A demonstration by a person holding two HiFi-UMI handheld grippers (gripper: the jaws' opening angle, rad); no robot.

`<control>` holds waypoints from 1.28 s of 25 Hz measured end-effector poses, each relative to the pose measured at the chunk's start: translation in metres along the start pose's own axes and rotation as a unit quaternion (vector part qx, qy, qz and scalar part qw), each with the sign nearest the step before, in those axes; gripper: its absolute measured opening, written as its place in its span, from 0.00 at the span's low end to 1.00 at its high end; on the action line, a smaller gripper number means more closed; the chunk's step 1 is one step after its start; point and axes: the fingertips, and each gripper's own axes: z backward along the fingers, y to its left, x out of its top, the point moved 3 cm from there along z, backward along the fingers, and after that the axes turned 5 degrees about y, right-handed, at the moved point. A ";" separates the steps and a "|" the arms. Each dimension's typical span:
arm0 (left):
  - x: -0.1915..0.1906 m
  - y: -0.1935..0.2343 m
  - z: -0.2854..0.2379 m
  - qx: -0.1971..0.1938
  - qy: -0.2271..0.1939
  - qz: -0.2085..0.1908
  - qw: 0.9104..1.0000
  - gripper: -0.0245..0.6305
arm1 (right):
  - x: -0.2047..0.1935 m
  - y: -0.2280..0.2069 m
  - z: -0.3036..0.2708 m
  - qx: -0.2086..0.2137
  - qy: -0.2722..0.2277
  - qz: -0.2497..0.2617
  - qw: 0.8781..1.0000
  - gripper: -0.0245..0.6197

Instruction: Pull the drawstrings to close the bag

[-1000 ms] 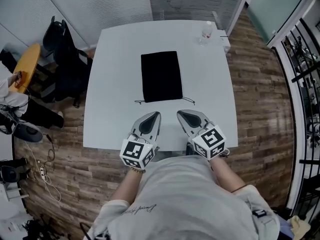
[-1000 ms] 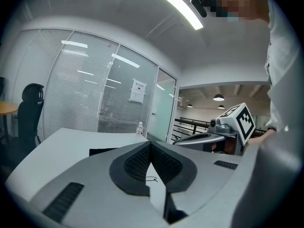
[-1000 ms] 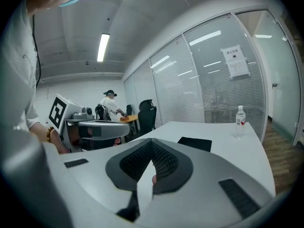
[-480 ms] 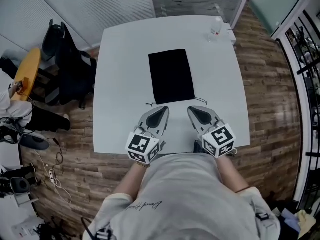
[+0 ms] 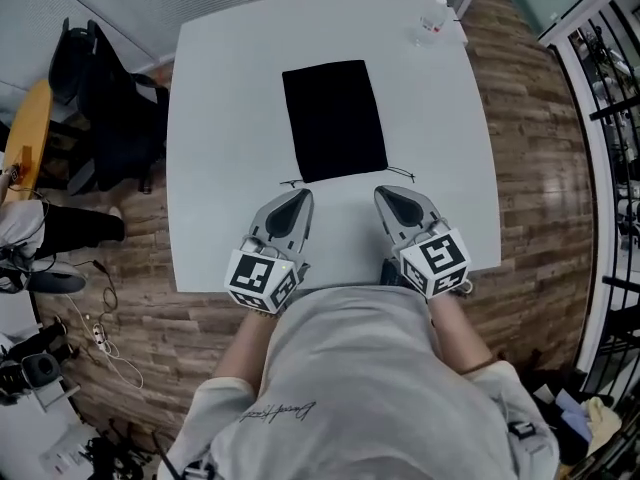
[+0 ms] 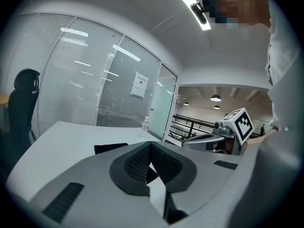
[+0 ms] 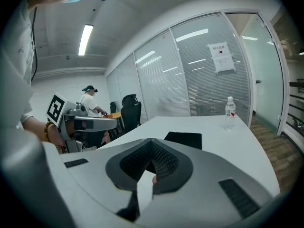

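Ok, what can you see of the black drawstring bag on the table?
The black drawstring bag is a flat, cloth-looking rectangle lying on the white table, long side pointing away from the person. Thin drawstrings stick out sideways at its near corners. The left gripper and right gripper sit close to them.

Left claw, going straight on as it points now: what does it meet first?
Probably the left drawstring at the near-left corner of the black bag. The left claw, shut and empty, tilts slightly down, so it may touch the table just short of it; depth is unclear.
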 end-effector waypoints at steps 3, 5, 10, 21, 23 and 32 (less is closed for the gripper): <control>-0.012 0.008 -0.001 0.014 0.013 0.003 1.000 0.05 | -0.014 -0.012 0.002 -0.011 0.013 -0.006 1.000 0.07; -0.019 0.012 -0.002 0.018 0.022 0.005 1.000 0.05 | -0.024 -0.019 0.002 -0.019 0.022 -0.008 1.000 0.07; -0.037 0.025 -0.004 0.029 0.046 -0.003 0.998 0.05 | -0.041 -0.024 -0.008 -0.028 0.042 0.003 0.999 0.07; -0.078 0.048 -0.009 0.054 0.086 0.017 0.995 0.05 | -0.074 -0.043 -0.013 -0.051 0.087 0.025 0.995 0.07; -0.085 0.054 -0.009 0.063 0.096 0.017 0.993 0.05 | -0.079 -0.048 -0.014 -0.057 0.094 0.029 0.994 0.07; -0.113 0.075 -0.026 0.075 0.139 -0.033 0.987 0.06 | -0.098 -0.080 -0.023 -0.090 0.124 0.048 0.987 0.08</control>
